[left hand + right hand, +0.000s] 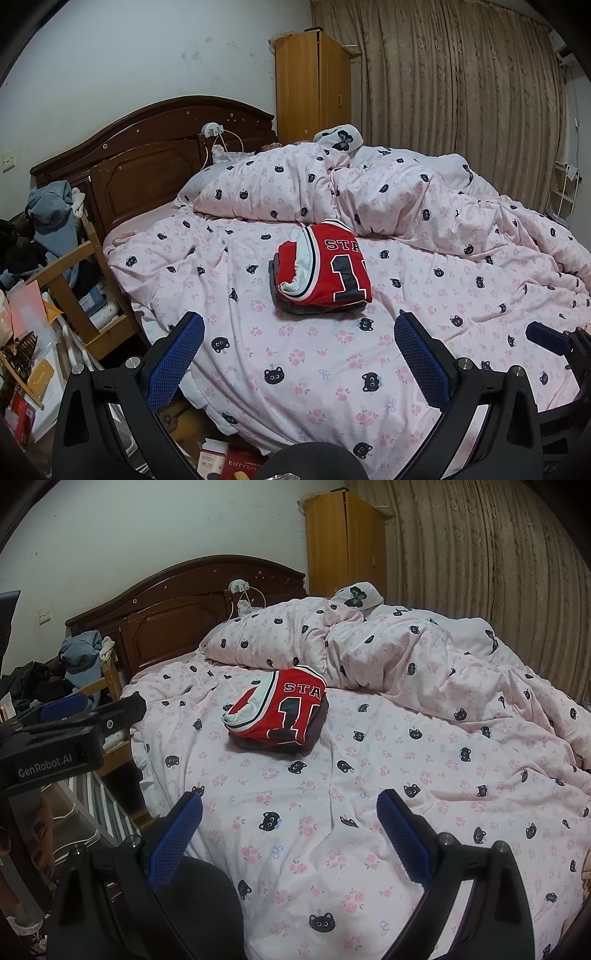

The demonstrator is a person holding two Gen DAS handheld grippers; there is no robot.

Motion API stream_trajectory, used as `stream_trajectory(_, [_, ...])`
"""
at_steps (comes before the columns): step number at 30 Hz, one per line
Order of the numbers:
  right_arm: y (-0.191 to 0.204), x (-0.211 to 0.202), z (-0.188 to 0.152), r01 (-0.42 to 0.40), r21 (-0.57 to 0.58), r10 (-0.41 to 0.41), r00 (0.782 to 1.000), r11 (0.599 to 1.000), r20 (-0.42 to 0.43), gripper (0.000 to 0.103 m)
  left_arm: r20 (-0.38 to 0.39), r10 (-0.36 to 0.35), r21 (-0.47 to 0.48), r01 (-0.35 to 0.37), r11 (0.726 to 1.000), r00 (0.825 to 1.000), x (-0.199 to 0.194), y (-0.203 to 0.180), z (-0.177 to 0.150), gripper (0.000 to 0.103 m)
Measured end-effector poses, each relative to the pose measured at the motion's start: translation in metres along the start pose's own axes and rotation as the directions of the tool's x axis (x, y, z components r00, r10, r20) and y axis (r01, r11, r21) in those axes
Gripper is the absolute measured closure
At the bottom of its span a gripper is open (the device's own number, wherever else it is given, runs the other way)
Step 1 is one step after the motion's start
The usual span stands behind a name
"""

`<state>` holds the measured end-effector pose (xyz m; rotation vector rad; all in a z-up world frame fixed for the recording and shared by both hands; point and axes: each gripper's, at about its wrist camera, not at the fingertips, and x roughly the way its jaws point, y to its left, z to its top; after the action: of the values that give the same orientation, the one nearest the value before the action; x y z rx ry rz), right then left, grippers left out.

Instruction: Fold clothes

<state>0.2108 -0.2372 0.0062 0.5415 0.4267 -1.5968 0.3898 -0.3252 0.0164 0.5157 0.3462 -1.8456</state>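
Note:
A folded red basketball jersey with white trim and black numbers lies on top of a folded dark garment in the middle of the bed. It also shows in the right wrist view. My left gripper is open and empty, held above the bedspread short of the pile. My right gripper is open and empty, also short of the pile. The left gripper shows at the left edge of the right wrist view.
The bed has a pink cat-print bedspread and a bunched duvet behind the pile. A wooden headboard, a chair piled with clothes and floor clutter stand left. A wardrobe and curtains stand behind.

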Motion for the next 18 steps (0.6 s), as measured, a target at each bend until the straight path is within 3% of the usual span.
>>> stream_trajectory(18, [0.002, 0.009, 0.020, -0.047, -0.015, 0.047, 0.998, 0.999, 0.034, 0.005, -0.014, -0.017, 0.008, 0.017, 1.000, 1.000, 0.002, 0.008, 0.000, 0.001])
